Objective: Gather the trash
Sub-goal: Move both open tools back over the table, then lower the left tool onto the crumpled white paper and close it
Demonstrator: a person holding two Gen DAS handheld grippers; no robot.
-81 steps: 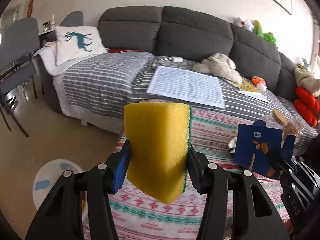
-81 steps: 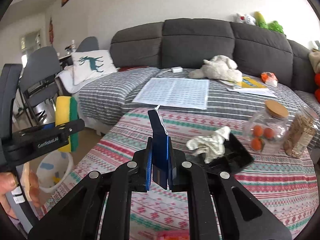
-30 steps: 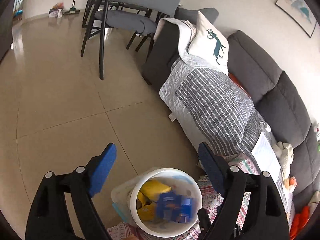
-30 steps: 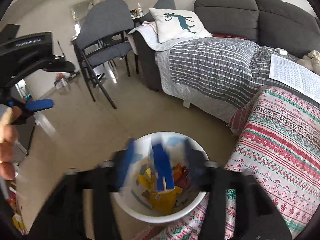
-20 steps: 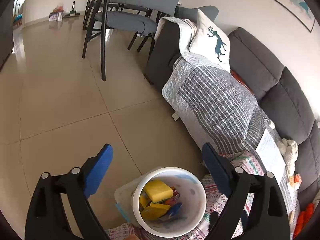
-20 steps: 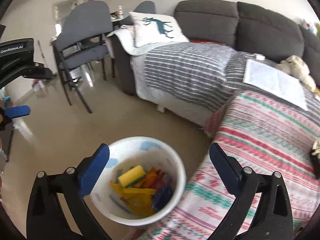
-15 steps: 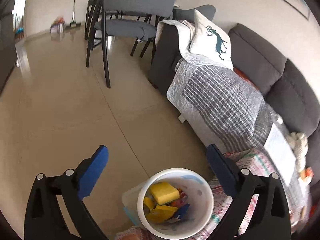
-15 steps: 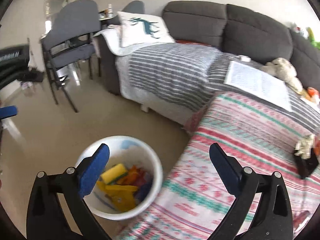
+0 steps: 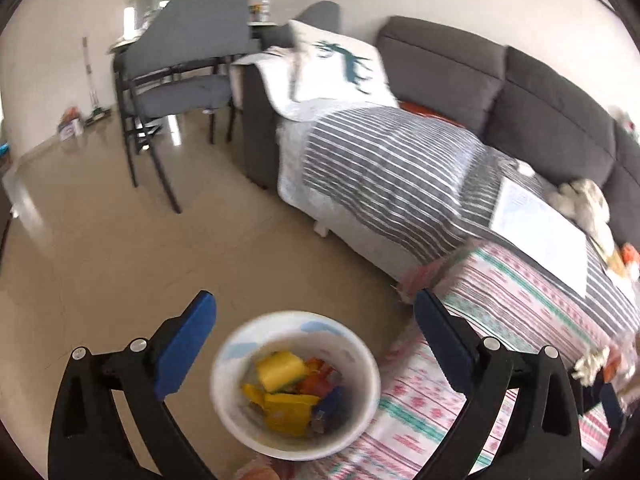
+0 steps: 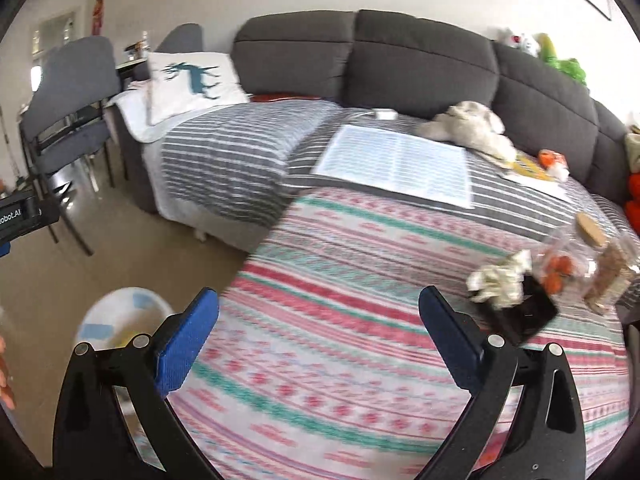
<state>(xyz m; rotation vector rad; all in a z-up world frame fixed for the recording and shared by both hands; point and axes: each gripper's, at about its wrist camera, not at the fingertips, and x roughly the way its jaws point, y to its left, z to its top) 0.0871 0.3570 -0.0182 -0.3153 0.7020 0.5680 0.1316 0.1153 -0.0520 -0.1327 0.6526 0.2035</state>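
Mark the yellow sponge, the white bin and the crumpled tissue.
yellow sponge [image 9: 280, 370], left wrist view, top face.
white bin [image 9: 236, 354], left wrist view, inner wall.
crumpled tissue [image 10: 500, 278], right wrist view, middle of the wad.

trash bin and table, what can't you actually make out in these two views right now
- Left wrist view: trash under the yellow sponge in the white bin is motion-blurred; single pieces unreadable.
- Right wrist view: the bin's contents are hidden behind the right gripper's left finger.
- Right wrist view: the jars and crumpled tissue are smeared; the jar contents are unclear.
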